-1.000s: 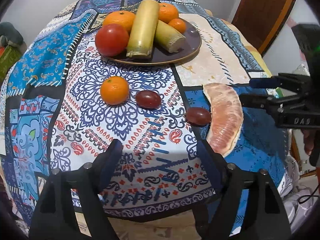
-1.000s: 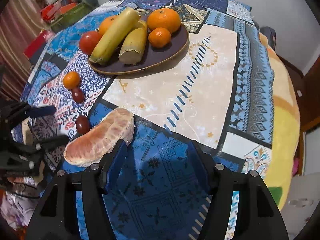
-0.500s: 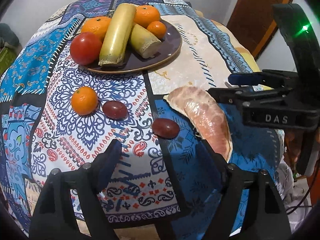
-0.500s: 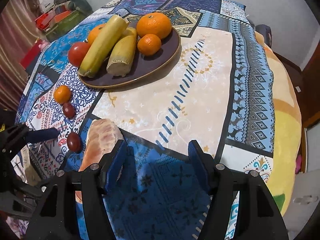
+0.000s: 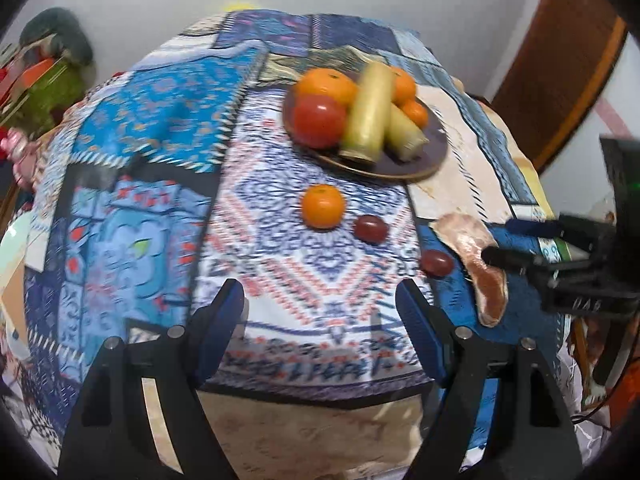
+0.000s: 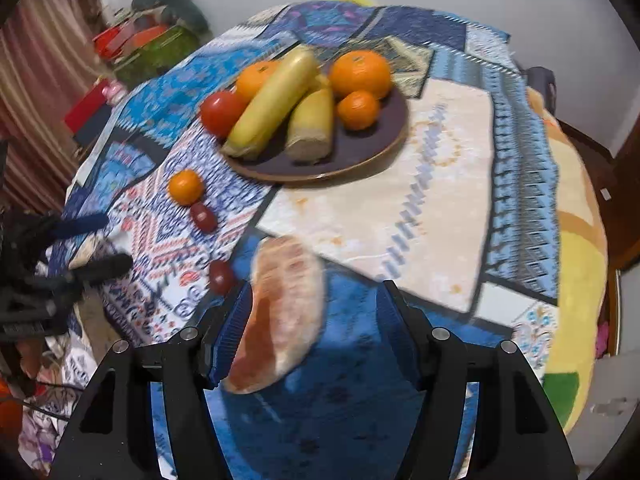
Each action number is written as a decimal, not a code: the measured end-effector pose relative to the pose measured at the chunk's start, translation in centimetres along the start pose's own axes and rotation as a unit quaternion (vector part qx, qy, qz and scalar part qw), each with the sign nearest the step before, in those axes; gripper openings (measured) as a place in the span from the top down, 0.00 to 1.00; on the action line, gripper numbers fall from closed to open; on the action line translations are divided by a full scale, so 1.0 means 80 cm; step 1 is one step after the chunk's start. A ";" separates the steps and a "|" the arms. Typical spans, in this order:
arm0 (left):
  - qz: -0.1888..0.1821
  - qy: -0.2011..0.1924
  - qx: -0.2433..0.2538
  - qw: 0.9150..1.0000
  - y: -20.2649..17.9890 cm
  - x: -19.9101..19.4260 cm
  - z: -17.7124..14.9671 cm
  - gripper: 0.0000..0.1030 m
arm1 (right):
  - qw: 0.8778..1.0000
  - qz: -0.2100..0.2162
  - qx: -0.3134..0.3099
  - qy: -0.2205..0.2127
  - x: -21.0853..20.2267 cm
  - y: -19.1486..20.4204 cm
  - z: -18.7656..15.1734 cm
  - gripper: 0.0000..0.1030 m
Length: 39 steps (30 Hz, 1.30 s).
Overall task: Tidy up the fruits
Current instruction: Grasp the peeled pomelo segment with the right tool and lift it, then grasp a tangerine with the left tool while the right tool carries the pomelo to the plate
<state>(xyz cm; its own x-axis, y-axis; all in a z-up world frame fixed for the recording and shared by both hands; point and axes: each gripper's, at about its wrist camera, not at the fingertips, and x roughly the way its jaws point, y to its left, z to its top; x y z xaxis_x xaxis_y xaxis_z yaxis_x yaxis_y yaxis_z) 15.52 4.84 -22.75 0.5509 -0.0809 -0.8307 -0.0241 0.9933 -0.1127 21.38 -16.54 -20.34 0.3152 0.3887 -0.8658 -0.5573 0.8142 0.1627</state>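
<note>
A dark plate (image 5: 434, 152) (image 6: 394, 136) holds a tomato, oranges and two yellow-green stalks. On the patterned cloth lie a small orange (image 5: 323, 205) (image 6: 185, 187), two dark red grapes (image 5: 371, 229) (image 5: 436, 263) and a pink pomelo segment (image 5: 486, 280) (image 6: 286, 308). My left gripper (image 5: 320, 316) is open and empty over the near table edge. My right gripper (image 6: 314, 316) is open, with the pomelo segment between its fingers, close to the left finger (image 6: 230, 332).
The table's front edge (image 5: 320, 390) lies just under my left gripper. Clutter and a green box (image 6: 156, 52) stand beyond the far left of the table. A wooden door (image 5: 560, 52) is at the right. A yellow blanket (image 6: 576, 280) hangs at the right edge.
My left gripper swung left and back, so the fruits shifted right in its view. My right gripper moved forward over the pomelo segment, which now lies between its fingers.
</note>
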 end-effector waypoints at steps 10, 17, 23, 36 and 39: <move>0.007 -0.002 -0.022 1.000 0.018 0.003 -0.001 0.24 | 0.999 -0.001 -0.001 0.038 0.039 0.013 -0.009 0.41; 0.015 -0.005 -0.012 1.000 0.011 0.011 0.008 0.24 | 1.000 0.008 -0.008 0.013 0.035 0.007 -0.008 0.57; 0.014 -0.006 -0.010 1.000 0.007 0.025 0.030 0.26 | 1.000 -0.004 0.016 -0.012 0.020 -0.016 -0.008 0.58; -0.003 0.015 -0.003 1.000 0.000 0.080 0.064 0.51 | 0.997 -0.022 0.031 -0.068 -0.011 -0.044 0.020 0.58; -0.020 0.013 -0.001 1.000 -0.002 0.083 0.067 0.63 | 0.997 -0.027 0.028 -0.073 -0.011 -0.044 0.025 0.58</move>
<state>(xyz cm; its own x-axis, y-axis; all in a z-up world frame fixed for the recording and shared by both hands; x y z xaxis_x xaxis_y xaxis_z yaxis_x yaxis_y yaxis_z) 23.66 4.56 -25.32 0.5288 -0.1233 -0.8398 -0.0044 0.9890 -0.1480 24.63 -18.91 -19.20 0.4544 0.3985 -0.7967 -0.4938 0.8571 0.1470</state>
